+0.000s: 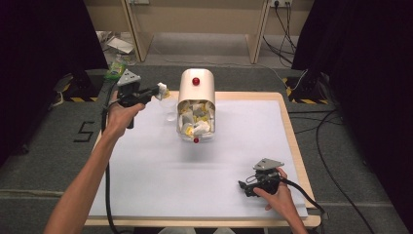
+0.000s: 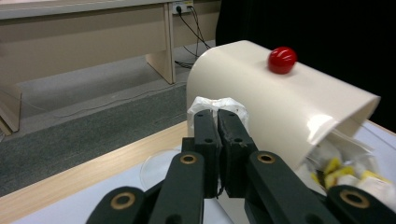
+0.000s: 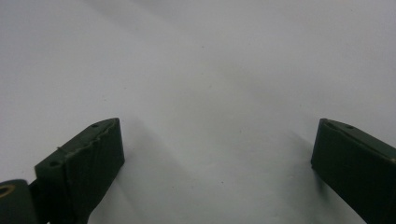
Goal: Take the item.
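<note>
A cream, arch-shaped container [image 1: 196,100] lies at the back middle of the white mat, a red knob [image 1: 196,81] on its top. Its open mouth faces me, stuffed with white and yellow packets [image 1: 196,119]. My left gripper [image 1: 157,90] is held just left of the container, shut on a crumpled white packet [image 1: 162,88]. In the left gripper view the jaws [image 2: 217,114] pinch that packet [image 2: 214,103] in front of the container [image 2: 289,107] and its knob [image 2: 282,59]. My right gripper [image 1: 243,186] rests on the mat at the front right, and in its own view it [image 3: 212,140] stands open over bare mat.
A clear round dish [image 1: 168,106] lies on the mat between the left gripper and the container, and shows as a clear dish [image 2: 156,165] under the jaws. A second red knob [image 1: 196,140] sits below the container's mouth. The wooden table edge [image 1: 292,131] borders the mat; cables trail on the floor at right.
</note>
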`<state>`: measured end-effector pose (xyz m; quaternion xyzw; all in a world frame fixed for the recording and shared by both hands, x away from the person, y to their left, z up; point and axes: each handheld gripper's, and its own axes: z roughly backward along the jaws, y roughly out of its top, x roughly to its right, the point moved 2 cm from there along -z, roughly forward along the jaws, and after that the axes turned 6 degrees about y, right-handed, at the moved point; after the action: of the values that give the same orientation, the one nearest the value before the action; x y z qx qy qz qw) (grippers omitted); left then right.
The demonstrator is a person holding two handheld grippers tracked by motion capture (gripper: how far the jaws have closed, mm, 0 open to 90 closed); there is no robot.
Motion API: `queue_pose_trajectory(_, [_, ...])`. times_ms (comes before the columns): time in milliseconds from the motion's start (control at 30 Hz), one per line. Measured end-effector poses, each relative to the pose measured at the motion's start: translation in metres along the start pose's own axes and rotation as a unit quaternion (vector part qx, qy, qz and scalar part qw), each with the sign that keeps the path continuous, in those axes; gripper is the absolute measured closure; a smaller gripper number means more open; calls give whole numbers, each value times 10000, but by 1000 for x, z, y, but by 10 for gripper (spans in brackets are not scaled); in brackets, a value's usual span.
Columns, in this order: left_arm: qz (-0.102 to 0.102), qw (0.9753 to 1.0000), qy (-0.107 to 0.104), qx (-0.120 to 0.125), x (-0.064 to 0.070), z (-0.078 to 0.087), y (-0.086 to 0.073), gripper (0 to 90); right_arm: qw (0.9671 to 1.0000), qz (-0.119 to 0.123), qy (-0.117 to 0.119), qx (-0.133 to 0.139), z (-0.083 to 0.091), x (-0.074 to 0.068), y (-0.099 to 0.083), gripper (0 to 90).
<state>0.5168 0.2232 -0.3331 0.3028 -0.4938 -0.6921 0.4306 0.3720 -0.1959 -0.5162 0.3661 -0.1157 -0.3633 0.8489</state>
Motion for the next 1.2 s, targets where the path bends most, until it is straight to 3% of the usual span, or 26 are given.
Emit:
queue_pose_trajectory(367, [205, 9995, 164, -159, -15, -45, -30, 861, 10000, 7, -4, -2, 0, 0, 0, 32])
queue_pose_trajectory(600, [250, 9989, 289, -281, -18, -62, -38, 861, 10000, 4, -1, -2, 0, 0, 0, 32])
queue_pose_trajectory(1200, [-52, 9960, 589, -665, -16, -91, -59, 858, 10000, -2, 0, -6, 0, 0, 0, 32])
